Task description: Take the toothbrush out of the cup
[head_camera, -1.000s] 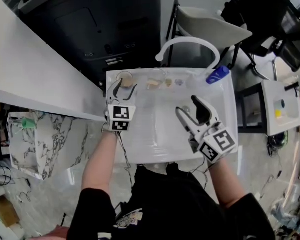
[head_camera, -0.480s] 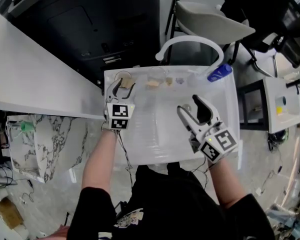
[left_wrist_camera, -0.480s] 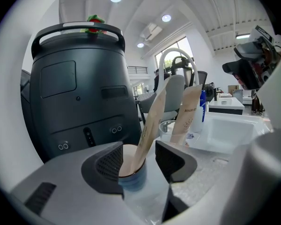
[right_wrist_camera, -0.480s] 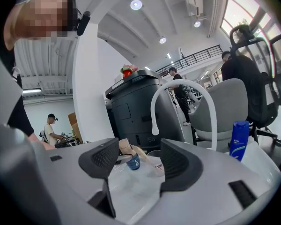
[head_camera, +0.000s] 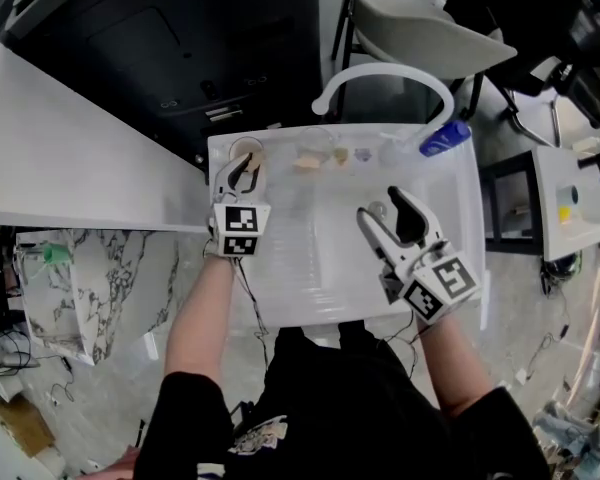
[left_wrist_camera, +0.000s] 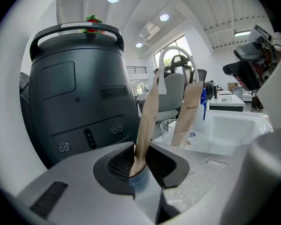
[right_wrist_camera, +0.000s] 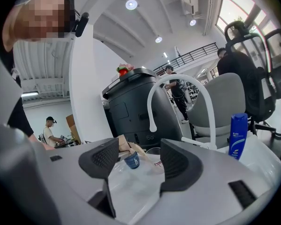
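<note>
A small blue cup (left_wrist_camera: 139, 181) stands at the sink's back left corner, also seen as cup (right_wrist_camera: 132, 161) far ahead in the right gripper view. A toothbrush in a brown paper sleeve (left_wrist_camera: 147, 121) sticks up out of it. My left gripper (left_wrist_camera: 141, 161) has just been closing and its pads now press on the sleeve just above the cup rim. In the head view the left gripper (head_camera: 242, 173) reaches over that corner. My right gripper (head_camera: 388, 218) hangs open over the basin's right half with nothing between its fingers.
A second paper-sleeved toothbrush (left_wrist_camera: 188, 114) leans in a clear cup (left_wrist_camera: 171, 128) just right of the blue one. Along the white sink's (head_camera: 330, 268) back rim lie small items, an arched white faucet (head_camera: 385, 78) and a blue bottle (head_camera: 440, 140). A big black bin (head_camera: 180, 38) stands behind.
The left gripper's jaws have drawn together from wide open onto the toothbrush at the cup. The right gripper has stayed where it was, still open.
</note>
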`<state>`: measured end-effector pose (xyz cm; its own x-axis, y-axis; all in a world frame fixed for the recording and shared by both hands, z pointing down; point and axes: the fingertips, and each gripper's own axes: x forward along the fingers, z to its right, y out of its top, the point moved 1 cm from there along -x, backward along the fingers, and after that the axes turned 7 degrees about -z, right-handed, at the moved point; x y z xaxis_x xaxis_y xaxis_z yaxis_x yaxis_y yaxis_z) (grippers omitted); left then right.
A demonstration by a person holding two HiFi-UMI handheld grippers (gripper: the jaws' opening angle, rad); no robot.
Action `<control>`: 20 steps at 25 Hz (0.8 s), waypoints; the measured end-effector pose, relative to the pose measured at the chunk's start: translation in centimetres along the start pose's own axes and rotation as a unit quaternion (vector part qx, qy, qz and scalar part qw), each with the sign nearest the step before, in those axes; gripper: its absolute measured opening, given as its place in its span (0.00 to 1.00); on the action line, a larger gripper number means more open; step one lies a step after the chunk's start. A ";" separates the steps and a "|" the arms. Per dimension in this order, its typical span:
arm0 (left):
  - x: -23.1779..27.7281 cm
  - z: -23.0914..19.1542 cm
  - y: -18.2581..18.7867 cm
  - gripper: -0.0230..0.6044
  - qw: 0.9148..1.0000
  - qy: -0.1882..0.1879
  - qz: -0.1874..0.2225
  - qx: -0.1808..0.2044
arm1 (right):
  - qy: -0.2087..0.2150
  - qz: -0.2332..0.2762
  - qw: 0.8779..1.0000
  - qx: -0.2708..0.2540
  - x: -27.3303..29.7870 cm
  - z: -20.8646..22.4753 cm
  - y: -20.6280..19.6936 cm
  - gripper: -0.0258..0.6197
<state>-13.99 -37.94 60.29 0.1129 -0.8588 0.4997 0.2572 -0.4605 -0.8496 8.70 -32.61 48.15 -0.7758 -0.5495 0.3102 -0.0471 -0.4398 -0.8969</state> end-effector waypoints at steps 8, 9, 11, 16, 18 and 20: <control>-0.4 0.0 0.7 0.11 1.000 0.007 0.011 0.011 | -0.003 0.003 1.000 0.002 -0.5 0.1 0.0 0.46; -0.5 0.0 0.8 0.11 1.000 0.008 0.012 0.010 | -0.003 0.004 1.000 0.002 -0.6 0.1 0.0 0.46; -0.9 0.0 1.2 0.11 1.000 0.008 0.015 0.010 | -0.002 0.006 1.000 0.002 -0.7 0.0 0.2 0.46; -1.8 0.1 2.3 0.11 0.999 0.009 0.030 0.007 | 0.000 0.010 1.000 0.001 -1.0 -0.4 0.3 0.46; -2.3 0.2 2.8 0.11 0.999 0.011 0.036 0.007 | 0.001 0.012 1.000 0.002 -1.2 -0.5 0.3 0.46; -2.9 0.2 3.4 0.11 0.999 0.013 0.043 0.009 | 0.002 0.013 1.000 0.002 -1.4 -0.7 0.4 0.46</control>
<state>-13.24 -36.99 56.03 0.1098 -0.9007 0.4203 0.2640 -0.3812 -0.8860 9.30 -31.50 47.18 -0.7790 -0.5582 0.2858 -0.0241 -0.4288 -0.9031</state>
